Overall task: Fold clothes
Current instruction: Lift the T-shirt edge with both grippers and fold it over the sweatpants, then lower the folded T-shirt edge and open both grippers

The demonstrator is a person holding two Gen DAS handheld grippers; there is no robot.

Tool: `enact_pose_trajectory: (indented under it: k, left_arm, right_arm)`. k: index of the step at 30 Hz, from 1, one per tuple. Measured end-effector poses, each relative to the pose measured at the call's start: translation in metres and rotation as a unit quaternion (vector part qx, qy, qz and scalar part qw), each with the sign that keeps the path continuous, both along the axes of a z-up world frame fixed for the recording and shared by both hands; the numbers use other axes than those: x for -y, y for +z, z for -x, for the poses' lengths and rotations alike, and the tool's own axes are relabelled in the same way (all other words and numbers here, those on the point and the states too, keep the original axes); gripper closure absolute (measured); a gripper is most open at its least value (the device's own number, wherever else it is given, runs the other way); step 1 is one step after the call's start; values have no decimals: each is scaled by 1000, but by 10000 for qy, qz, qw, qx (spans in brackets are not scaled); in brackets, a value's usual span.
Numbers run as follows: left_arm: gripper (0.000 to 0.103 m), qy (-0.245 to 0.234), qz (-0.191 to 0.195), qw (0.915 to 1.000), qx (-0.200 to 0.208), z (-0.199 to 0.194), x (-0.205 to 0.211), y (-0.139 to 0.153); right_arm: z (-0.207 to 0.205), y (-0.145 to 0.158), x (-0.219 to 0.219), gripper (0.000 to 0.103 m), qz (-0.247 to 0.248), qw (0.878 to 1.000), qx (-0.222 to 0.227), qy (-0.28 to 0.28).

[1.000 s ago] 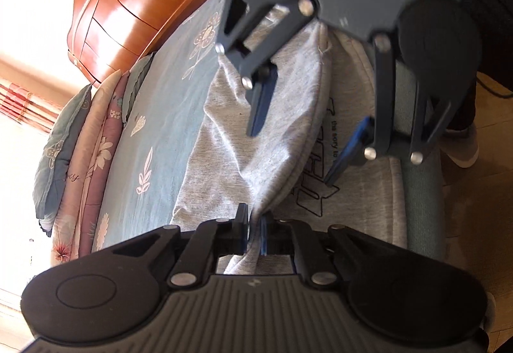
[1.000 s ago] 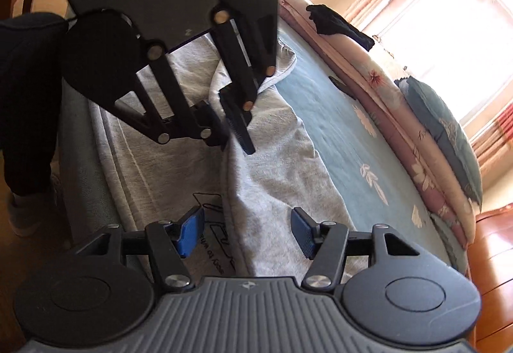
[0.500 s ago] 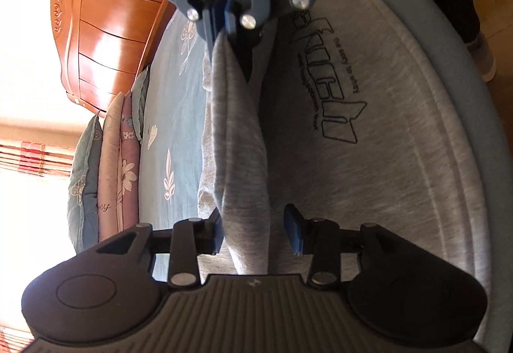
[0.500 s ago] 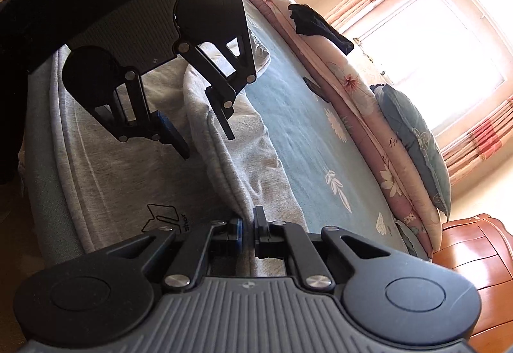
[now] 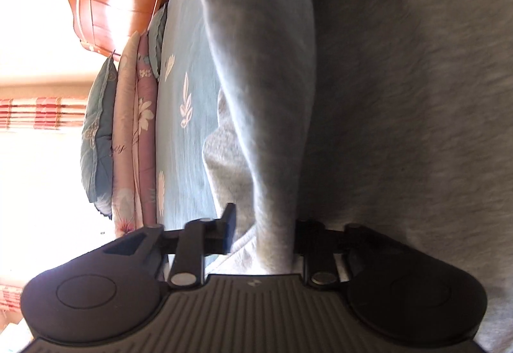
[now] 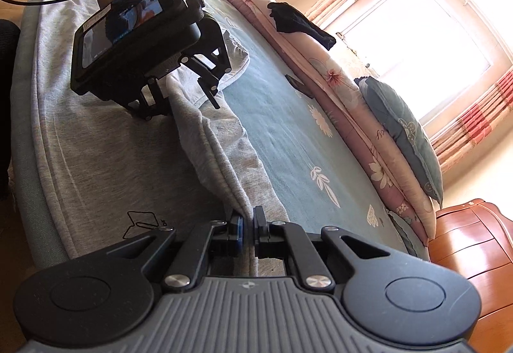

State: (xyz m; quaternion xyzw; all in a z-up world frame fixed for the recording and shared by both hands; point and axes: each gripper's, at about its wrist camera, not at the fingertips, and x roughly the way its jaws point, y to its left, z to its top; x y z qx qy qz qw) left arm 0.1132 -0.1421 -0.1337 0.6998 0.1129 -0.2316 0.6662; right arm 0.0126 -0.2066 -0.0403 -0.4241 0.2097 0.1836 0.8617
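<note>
In the left wrist view, the grey sweatshirt [image 5: 400, 128] filled the right half of the frame, spread print side up on the blue bedsheet [image 5: 182, 144]. One long edge was gathered into a raised fold [image 5: 266, 96] down the centre. The left gripper [image 5: 266, 225] at the bottom straddled that fold, its jaws apart and not visibly clamping it. Pillows [image 5: 128, 128] lay at centre left. In the right wrist view, the right gripper [image 6: 247, 225] at bottom centre was clenched on the near end of the fold. The left gripper sat over the far end at upper left. A black garment [image 6: 298, 23] lay at upper centre. I judged the first lengthwise fold only begun, with laying it over, the other side and halving left. No container showed in either view.
</note>
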Motion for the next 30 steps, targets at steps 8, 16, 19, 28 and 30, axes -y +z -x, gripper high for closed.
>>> enact_pose_trajectory:
  k: [8, 16, 19, 28, 30]
  left_arm:
    - [100, 531, 643, 9939, 721, -11, -1, 63]
    - [98, 587, 851, 9893, 1033, 0, 0, 107]
    - [97, 422, 574, 9921, 1037, 19, -4, 98]
    - [95, -94, -399, 9984, 395, 60, -12, 12]
    - [95, -103, -427, 9988, 237, 60, -11, 2]
  right_arm:
    - [-8, 12, 8, 96, -97, 9990, 364, -232]
    - [-10, 55, 16, 96, -336, 9939, 978, -395]
    - [0, 58, 19, 96, -286, 9951, 895, -301]
    - [38, -11, 7, 96, 566, 9958, -527, 489]
    - [37, -22, 3, 96, 571, 9934, -837, 529]
